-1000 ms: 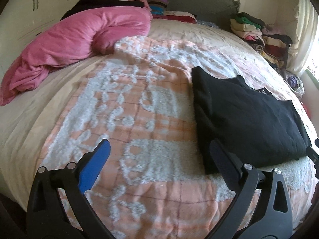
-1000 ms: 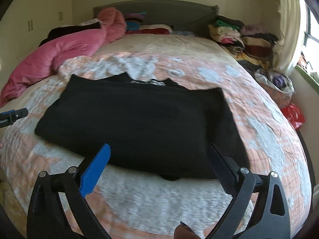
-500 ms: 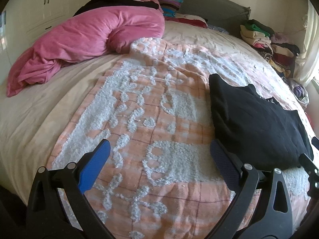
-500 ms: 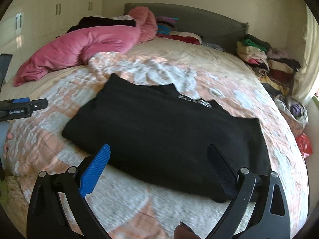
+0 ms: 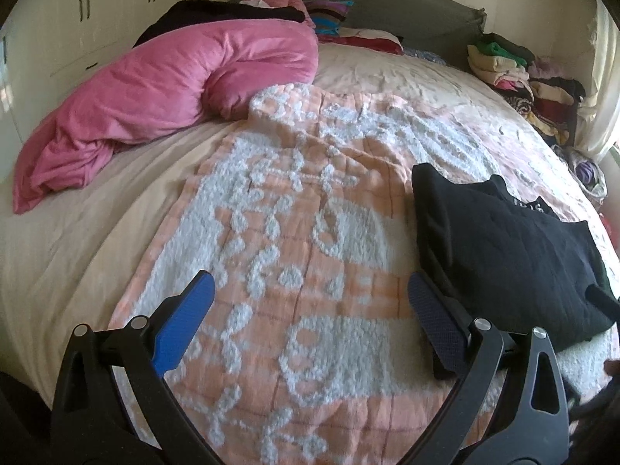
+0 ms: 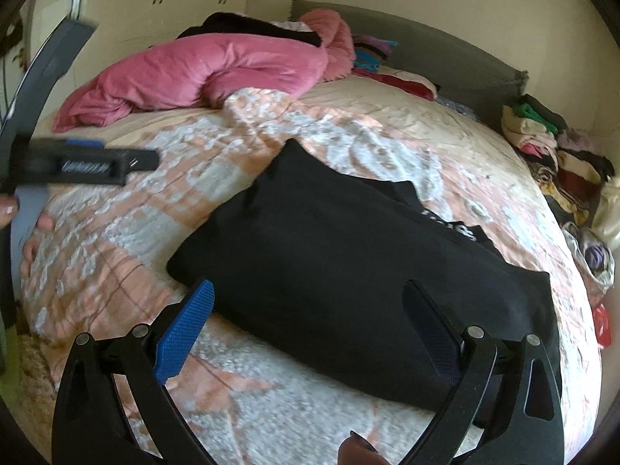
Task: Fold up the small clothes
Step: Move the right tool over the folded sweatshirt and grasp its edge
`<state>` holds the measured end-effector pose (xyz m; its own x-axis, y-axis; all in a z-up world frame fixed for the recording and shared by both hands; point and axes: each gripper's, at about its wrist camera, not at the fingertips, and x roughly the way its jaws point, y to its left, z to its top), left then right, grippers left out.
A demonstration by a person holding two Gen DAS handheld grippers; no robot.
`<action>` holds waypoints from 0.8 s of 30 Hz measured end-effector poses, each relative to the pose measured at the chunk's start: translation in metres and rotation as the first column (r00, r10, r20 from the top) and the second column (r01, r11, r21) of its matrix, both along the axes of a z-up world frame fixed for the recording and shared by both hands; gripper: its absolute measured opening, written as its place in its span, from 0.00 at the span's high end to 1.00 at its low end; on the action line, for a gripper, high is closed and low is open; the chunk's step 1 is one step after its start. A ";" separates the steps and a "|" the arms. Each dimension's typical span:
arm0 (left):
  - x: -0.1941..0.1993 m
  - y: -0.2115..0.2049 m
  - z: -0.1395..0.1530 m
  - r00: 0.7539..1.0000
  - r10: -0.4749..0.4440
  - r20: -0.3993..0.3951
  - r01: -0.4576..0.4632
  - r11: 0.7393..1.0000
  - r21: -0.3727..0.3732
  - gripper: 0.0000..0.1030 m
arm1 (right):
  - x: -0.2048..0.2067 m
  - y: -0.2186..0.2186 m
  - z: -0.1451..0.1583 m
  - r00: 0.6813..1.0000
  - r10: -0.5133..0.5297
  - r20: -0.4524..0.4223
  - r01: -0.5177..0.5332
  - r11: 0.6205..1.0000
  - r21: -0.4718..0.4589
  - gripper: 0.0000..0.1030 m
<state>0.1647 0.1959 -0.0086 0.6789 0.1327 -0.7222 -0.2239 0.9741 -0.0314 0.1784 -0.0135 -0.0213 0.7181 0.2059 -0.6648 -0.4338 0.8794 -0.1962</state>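
Observation:
A black garment (image 6: 348, 279) lies folded into a flat rectangle on the orange-and-white blanket (image 6: 116, 240); white lettering shows at its far edge. In the left wrist view the black garment (image 5: 503, 248) lies to the right. My left gripper (image 5: 310, 294) is open and empty above the blanket, left of the garment. My right gripper (image 6: 308, 298) is open and empty, hovering over the garment's near edge. The left gripper's body (image 6: 89, 164) shows blurred at the left of the right wrist view.
A pink duvet (image 5: 155, 93) is bunched at the bed's far left. Stacked folded clothes (image 5: 523, 77) stand at the far right by the grey headboard (image 5: 407, 11). White cupboards (image 5: 97, 19) line the left wall. A red item (image 6: 602, 325) lies beside the bed.
Both grippers have swung leftwards and drawn back a little. The garment now sits further right in both views. Both stay open and empty.

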 end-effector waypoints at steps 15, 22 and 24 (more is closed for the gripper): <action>0.046 -0.034 -0.008 0.994 -0.094 -0.050 0.098 0.991 0.092 0.09 | 0.004 0.039 -0.054 0.999 0.037 0.015 -0.033 0.973 -0.229 0.06; 0.067 -0.049 -0.011 0.990 -0.126 -0.061 0.133 0.982 0.135 0.09 | 0.017 0.047 -0.063 0.996 0.023 0.081 0.003 0.953 -0.303 0.06; 0.072 -0.053 -0.013 0.988 -0.135 -0.069 0.143 0.980 0.141 0.09 | 0.021 0.047 -0.063 0.996 0.014 0.092 0.014 0.954 -0.301 0.06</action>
